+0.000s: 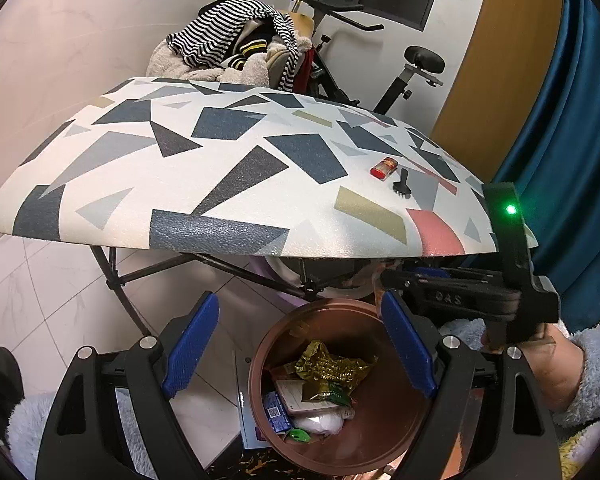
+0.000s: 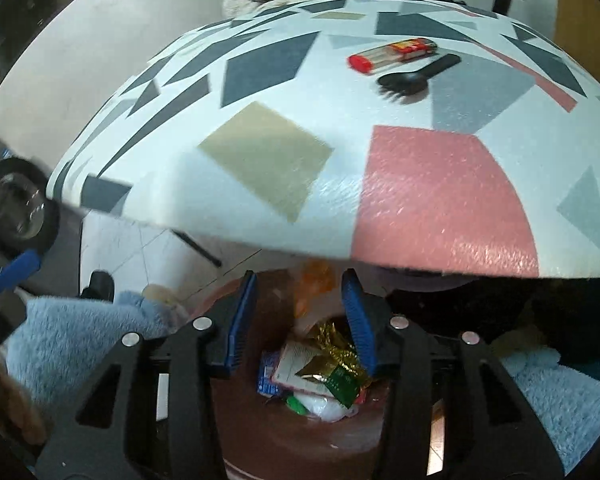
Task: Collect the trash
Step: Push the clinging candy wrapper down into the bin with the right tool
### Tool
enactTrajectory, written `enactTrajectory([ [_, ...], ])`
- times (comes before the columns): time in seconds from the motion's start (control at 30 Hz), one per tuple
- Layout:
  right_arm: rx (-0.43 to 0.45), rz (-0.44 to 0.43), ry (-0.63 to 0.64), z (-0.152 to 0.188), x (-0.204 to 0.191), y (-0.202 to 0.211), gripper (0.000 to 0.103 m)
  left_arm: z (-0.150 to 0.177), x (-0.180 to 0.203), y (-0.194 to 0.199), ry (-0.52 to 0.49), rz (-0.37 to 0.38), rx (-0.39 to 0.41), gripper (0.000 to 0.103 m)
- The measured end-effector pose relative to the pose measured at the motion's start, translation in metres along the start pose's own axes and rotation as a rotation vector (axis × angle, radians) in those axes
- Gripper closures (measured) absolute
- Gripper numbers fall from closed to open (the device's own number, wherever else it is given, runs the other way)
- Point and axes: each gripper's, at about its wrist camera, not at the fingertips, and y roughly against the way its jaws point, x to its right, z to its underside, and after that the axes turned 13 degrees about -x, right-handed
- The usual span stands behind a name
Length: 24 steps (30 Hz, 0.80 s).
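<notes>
I use the round brown plastic bin as my landmark. It stands on the floor just under the near edge of the surface with the white cover and the grey, blue and pink shapes. Inside the bin I see trash: a crumpled gold foil wrapper, a small blue packet and something white.

My right gripper hangs right over the bin. Its jaws are half spread and I see nothing pinched between them. A bit of orange shows near the tips, but it is too blurry for me to tell what it is. My left gripper is also above the bin, with its jaws spread wide and holding nothing.

Up on the surface, far behind the bin, two things wait: a small red and clear plastic lighter and a short black plastic fork-spoon, just beside each other.

I think the next job is to fetch one of those. To do it well, I should lift the right gripper clear of the surface's edge first, open the jaws wide, come down from above, and pinch the black fork-spoon across its thin handle so I don't knock the lighter.
</notes>
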Motion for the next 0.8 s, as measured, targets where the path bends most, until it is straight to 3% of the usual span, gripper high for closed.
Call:
enactTrajectory([
  [0.13,0.011,0.004,0.004,-0.007,-0.001,-0.006,0.058,0.000,-0.001,0.000,0.006,-0.001,0.000,0.022],
  [0.2,0.011,-0.002,0.015,-0.009,0.001,-0.007,0.068,0.000,-0.003,0.001,0.009,0.000,0.000,0.022],
  [0.27,0.000,-0.023,0.048,-0.009,0.000,-0.008,0.091,0.000,-0.004,0.002,0.012,0.000,0.001,0.022],
  [0.7,-0.238,-0.074,0.141,0.017,0.007,-0.039,0.092,-0.002,-0.004,-0.001,0.014,0.004,0.000,0.022],
  [0.8,-0.222,-0.054,0.156,0.021,0.008,-0.031,0.072,-0.002,-0.003,-0.001,0.014,0.004,-0.001,0.022],
])
